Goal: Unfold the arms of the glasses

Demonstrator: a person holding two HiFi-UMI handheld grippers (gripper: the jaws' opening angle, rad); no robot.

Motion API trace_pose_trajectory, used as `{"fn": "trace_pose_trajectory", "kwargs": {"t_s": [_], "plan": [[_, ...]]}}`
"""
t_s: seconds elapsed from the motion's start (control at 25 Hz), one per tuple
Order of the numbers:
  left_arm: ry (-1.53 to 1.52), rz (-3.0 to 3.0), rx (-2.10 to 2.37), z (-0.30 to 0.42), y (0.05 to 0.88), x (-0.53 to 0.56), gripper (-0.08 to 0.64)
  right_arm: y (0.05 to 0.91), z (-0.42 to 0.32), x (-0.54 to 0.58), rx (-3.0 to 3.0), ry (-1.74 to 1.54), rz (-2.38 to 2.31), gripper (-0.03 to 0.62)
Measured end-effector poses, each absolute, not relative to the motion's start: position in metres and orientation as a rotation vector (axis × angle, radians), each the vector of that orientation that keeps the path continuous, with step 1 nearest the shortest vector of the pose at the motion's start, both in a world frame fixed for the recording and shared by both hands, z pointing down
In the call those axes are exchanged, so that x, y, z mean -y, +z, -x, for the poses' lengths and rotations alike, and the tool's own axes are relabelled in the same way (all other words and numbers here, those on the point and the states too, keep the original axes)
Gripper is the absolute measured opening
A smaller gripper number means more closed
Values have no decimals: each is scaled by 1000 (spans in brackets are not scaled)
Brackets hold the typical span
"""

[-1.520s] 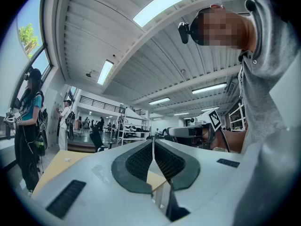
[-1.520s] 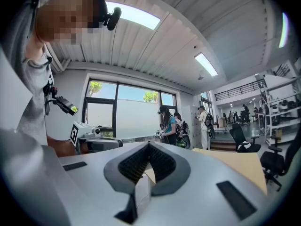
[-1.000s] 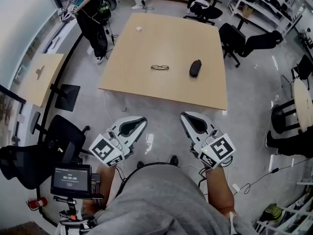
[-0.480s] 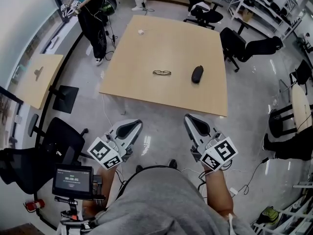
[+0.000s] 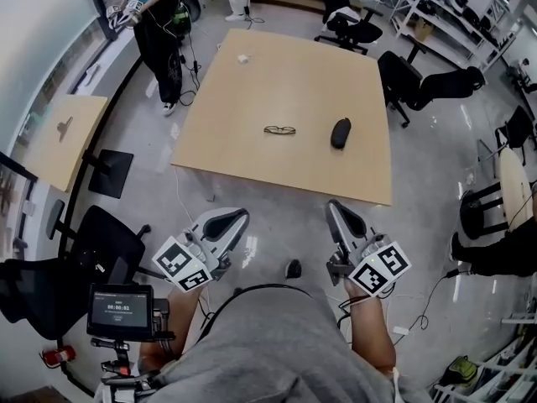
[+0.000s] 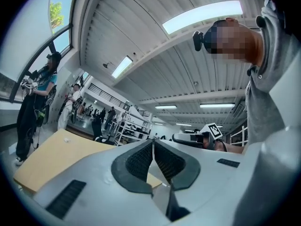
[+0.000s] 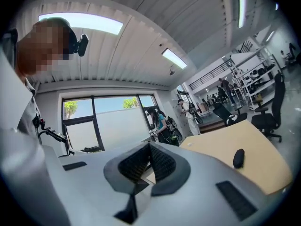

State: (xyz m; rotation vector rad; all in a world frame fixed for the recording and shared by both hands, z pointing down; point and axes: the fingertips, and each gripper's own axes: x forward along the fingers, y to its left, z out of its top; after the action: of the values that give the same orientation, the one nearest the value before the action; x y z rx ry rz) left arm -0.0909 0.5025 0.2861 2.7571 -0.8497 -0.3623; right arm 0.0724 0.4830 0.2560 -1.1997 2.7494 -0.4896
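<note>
Head view: glasses [image 5: 279, 130] lie mid-bench [image 5: 252, 91], with a black case [image 5: 340, 133] near them at their 3 o'clock, not touching. Left gripper [image 5: 226, 220] and right gripper [image 5: 341, 215] are held off the bench at its 6 o'clock, well apart from the glasses. Both have their jaws pressed together with nothing between.

The glasses [image 5: 279, 130] are a thin, dark-framed pair, seen very small in the head view. They lie flat on the light wooden table [image 5: 252, 99], roughly at its middle. The two lenses sit side by side, with the frame running left to right across the tabletop. A dark oval case [image 5: 340, 133] lies near them on the right, not touching. The arms are too small to make out, though the pair looks compact.
</note>
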Motion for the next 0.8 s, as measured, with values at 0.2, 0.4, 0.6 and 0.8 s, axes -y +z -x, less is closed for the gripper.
{"fn": "trace_pose_trajectory", "kwargs": {"t_s": [0.2,0.4,0.6,0.8], "plan": [[-369,-2748,950,70,289,-455,17,276,-109,-435,-2770,-512,1152,8],[-332,-2729,1016,13,290,-387,17,271,-165,-359,-2828,-468,1097,8],[-357,-2672,1152,19,289,-354,18,270,-171,-318,-2916,-388,1052,8],[-247,-2702,1173,12,299,-319,17,280,-171,-272,-2928,-406,1040,8]]}}
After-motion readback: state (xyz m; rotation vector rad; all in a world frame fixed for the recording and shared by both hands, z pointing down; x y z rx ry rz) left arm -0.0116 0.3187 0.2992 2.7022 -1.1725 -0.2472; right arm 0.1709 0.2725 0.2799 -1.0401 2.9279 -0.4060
